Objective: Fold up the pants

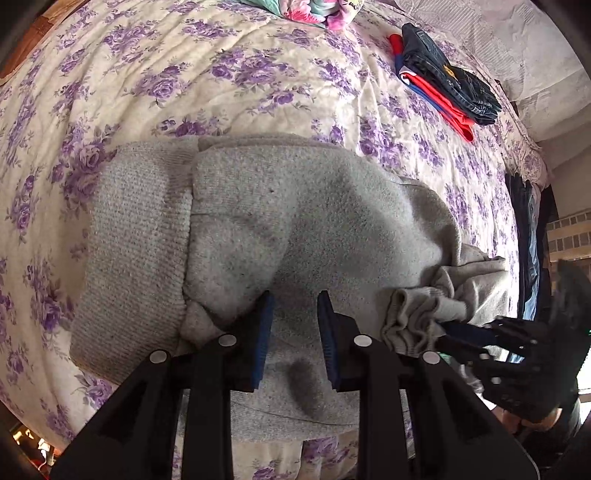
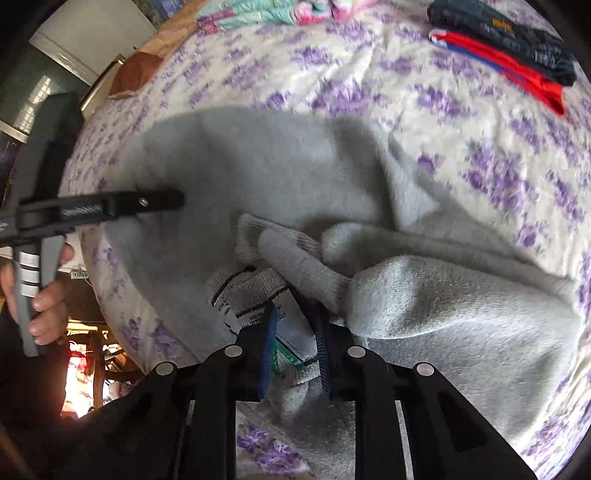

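Note:
Grey sweatpants [image 1: 280, 221] lie partly folded on the flowered bedspread [image 1: 258, 74]; the ribbed cuff end lies at the left. My left gripper [image 1: 295, 306] is open, its blue pads just above the grey fabric, holding nothing. My right gripper [image 2: 295, 314] is closed on the bunched waistband with its white label [image 2: 255, 306]. It also shows at the right of the left wrist view [image 1: 443, 328], pinching the bunched fabric. In the right wrist view the left gripper [image 2: 173, 201] reaches in from the left over the pants [image 2: 443, 295].
A stack of folded clothes, dark jeans on red and blue garments [image 1: 443, 81], lies at the far right of the bed; it also shows in the right wrist view [image 2: 517, 48]. A pink and teal cloth [image 1: 314, 11] lies at the far edge. The bed edge is near me.

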Motion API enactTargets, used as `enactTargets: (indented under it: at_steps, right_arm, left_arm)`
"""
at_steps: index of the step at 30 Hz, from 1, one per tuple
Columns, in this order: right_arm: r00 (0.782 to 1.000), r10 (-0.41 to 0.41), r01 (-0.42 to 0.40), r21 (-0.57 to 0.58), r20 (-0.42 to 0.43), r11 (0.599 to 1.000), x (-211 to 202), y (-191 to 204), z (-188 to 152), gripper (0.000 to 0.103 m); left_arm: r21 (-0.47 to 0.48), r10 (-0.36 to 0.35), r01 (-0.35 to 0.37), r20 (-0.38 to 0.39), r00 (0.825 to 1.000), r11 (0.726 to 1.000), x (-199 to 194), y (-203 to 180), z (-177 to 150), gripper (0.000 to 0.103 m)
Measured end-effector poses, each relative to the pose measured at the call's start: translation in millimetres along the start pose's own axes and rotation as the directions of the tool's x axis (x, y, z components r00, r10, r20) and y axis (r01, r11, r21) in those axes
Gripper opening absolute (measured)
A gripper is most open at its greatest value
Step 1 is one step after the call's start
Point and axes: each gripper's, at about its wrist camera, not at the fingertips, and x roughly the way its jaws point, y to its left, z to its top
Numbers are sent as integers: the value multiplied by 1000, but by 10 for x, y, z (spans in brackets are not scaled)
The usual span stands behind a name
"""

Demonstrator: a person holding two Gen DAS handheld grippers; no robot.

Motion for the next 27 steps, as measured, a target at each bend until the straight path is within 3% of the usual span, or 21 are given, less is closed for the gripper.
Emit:
enactTargets:
  at_steps: [4,9,11,13,14,17,20,24,27]
  right_arm:
    - [999,-44,45,-39,24,998,-7,110,-25,20]
    - [999,9,-9,9,31,1000,-326,106,17,24]
    - [995,12,-12,0,95,1000,-631,128,7,29]
    - [989,-1,1,0,150,1000,-899,110,-48,37]
    - [985,-5,4,7,170,1000,-1010,83,-96,37]
    - [981,-13,4,47,195,999,-1220,-44,-270,38]
    - [982,-19,0,97,190,995,-1291,-168,-452,38]
    - [981,-35,7,145,191,989,-1323,-290,-627,38]
    - [977,-41,4,175,209,985,-1384,-353,-698,38]
  left_arm:
    - [-3,-7,7,-3,1000,1000,9,11,4,24]
    - [-21,-19,19,20,1000,1000,-244,-6,-30,26]
    - [-27,-21,23,77,997,999,-548,16,-127,42]
    - [-55,-16,25,146,989,998,-859,100,-255,87]
    - [-76,-3,18,181,983,997,-1000,164,-331,93]
    - [-147,-5,33,188,982,989,-1159,394,-484,94]
    - [-224,-20,51,139,990,973,-1012,597,-630,94]
    - [-306,-145,167,93,985,937,-667,671,-766,93]
    - [-316,-198,210,69,978,925,-391,598,-724,93]
